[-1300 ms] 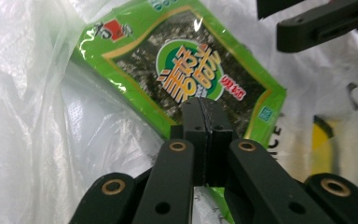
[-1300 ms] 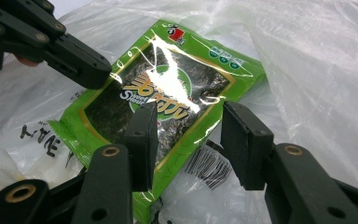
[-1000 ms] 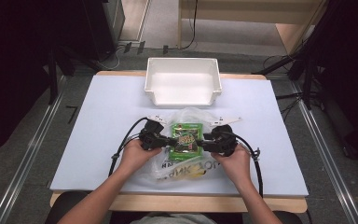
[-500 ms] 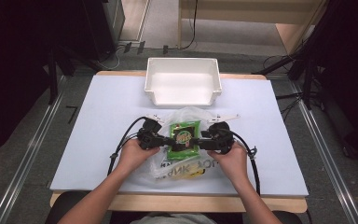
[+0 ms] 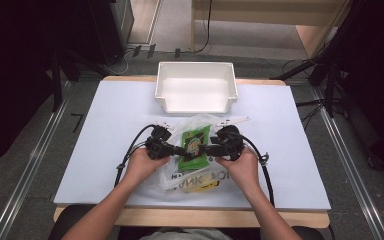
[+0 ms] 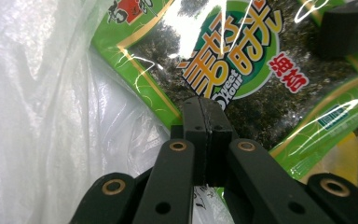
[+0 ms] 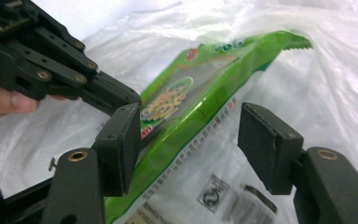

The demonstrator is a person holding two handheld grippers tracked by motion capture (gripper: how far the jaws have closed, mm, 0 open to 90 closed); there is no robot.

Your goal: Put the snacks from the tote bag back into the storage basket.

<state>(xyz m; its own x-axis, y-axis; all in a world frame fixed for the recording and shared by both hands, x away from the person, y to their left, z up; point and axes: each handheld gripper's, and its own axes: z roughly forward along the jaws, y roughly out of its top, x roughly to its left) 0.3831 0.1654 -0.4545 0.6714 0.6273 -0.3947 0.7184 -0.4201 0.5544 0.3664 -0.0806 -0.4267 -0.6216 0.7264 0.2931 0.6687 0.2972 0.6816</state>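
My left gripper (image 6: pixel 208 122) is pressed together beside the green snack pack (image 5: pixel 194 145), my right gripper (image 7: pixel 189 149) has just been opening around it, so it could slip down into the plastic bag (image 5: pixel 190 175) near the desk's front edge.

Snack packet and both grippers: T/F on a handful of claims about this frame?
1. The left gripper is shut, its jaws pressed together at the edge of the green snack packet. True.
2. The right gripper is clamped on the packet. False: its jaws have just been opening and stand apart, with the packet's edge between them.
3. The white bin holds the packet. False: the bin looks empty, and the packet lies on the clear plastic bag near the table's front.
4. The bin sits at the table's far edge. True.
5. The packet is red. False: it is green.
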